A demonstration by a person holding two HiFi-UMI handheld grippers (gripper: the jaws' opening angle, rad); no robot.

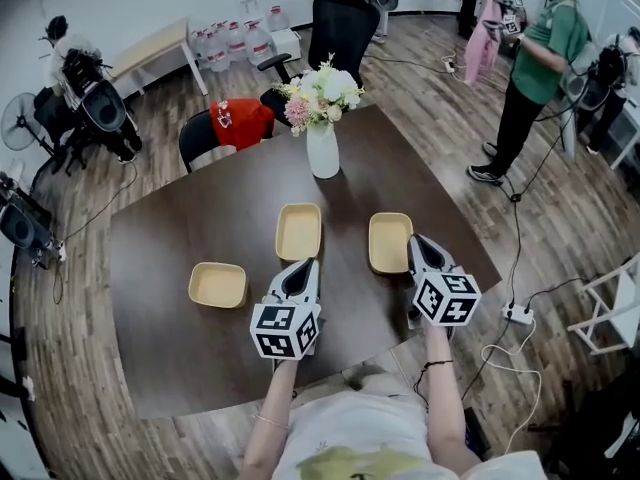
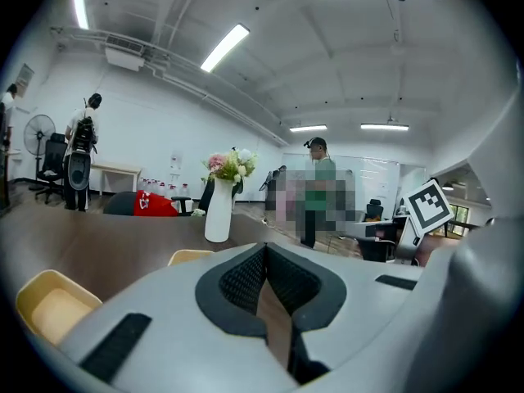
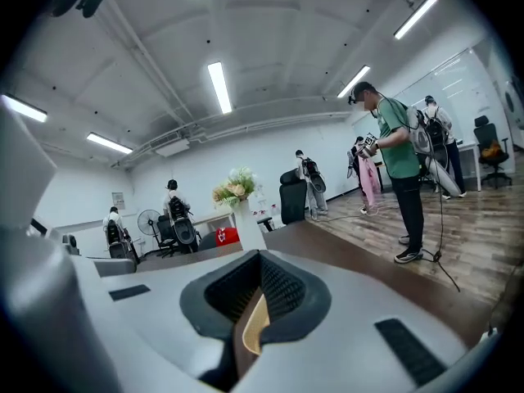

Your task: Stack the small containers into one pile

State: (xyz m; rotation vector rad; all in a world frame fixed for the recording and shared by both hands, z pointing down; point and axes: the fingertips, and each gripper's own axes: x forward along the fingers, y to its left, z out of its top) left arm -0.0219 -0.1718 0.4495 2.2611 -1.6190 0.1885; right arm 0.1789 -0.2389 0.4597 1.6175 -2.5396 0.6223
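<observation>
Three shallow yellow containers lie apart on the dark brown table [image 1: 180,238]: a left one [image 1: 218,284], a middle one [image 1: 299,232] and a right one [image 1: 388,241]. My left gripper [image 1: 306,265] is shut and empty, its tip just short of the middle container's near edge. My right gripper [image 1: 416,239] is also shut and empty, beside the right container's near right corner. The left gripper view shows the left gripper [image 2: 266,248], the left container [image 2: 49,305] low at the left and the middle container's rim [image 2: 190,256]. Below the right gripper's [image 3: 260,256] closed tips a sliver of the right container [image 3: 254,334] shows.
A white vase of flowers [image 1: 322,148] stands at the table's far edge, beyond the middle container. Chairs [image 1: 225,128] stand behind the table. A person in green [image 1: 535,68] stands at the far right, and a power strip with cables [image 1: 517,314] lies on the floor.
</observation>
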